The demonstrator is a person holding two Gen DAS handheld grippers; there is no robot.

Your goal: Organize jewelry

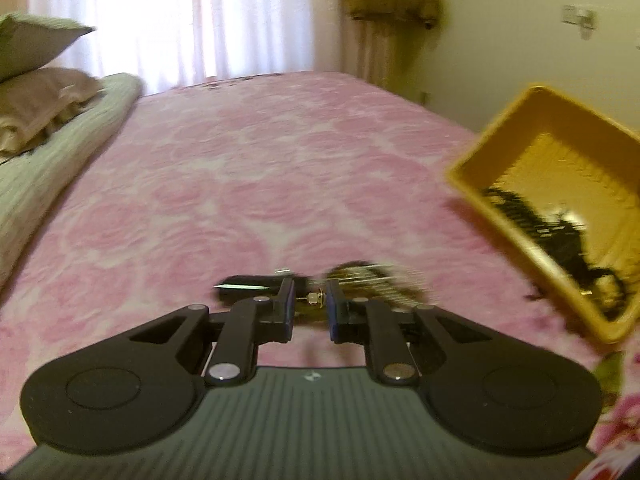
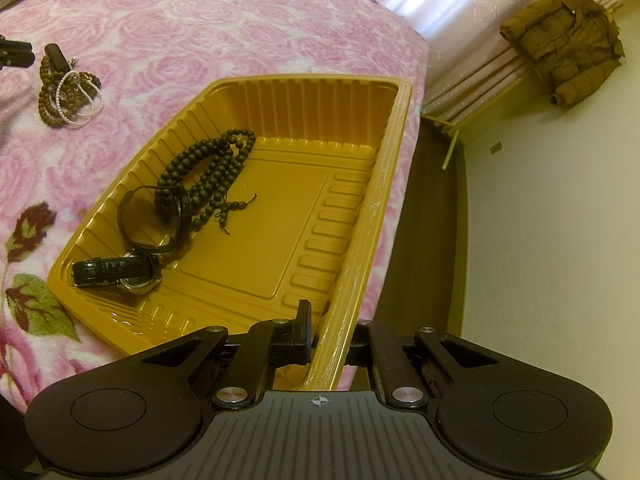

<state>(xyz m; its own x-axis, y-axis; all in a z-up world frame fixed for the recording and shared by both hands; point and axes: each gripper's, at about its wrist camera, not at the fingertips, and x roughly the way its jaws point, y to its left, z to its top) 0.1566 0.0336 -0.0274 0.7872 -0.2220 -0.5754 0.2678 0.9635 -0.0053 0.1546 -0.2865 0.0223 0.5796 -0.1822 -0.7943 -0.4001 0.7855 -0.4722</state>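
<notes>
Pink rose-patterned bedspread point(image 2: 208, 12) covers the bed, and on it, near the right edge, sits the yellow ribbed plastic tray point(image 2: 352, 184). The right gripper point(image 2: 320, 344) has its jaws pressed together on the tray's near rim, 1 finger inside the wall and the other outside, steadying it.

Inside the tray lie 3 things, all toward its left side: a dark bead necklace point(image 2: 212, 172), a black watch point(image 2: 160, 220) partly under those beads, and nearest, a second watch with a glossy strap point(image 2: 116, 272). The right half of the tray is bare.

The left gripper point(image 1: 310, 304) has its jaws nearly together, pinching a small gold-coloured piece; the blur keeps me from telling what it is attached to. Just beyond its fingertips lies the remaining pile point(image 2: 68, 88) of brown beads, a white pearl strand and a dark strap, tangled, well left of the tray.

The likely trouble: the strands are looped through each other, so lifting 1 could drag the rest and shed them on the spread short of the tray. A thin pinch could also slip, and the tray sits close to the bed's edge.
</notes>
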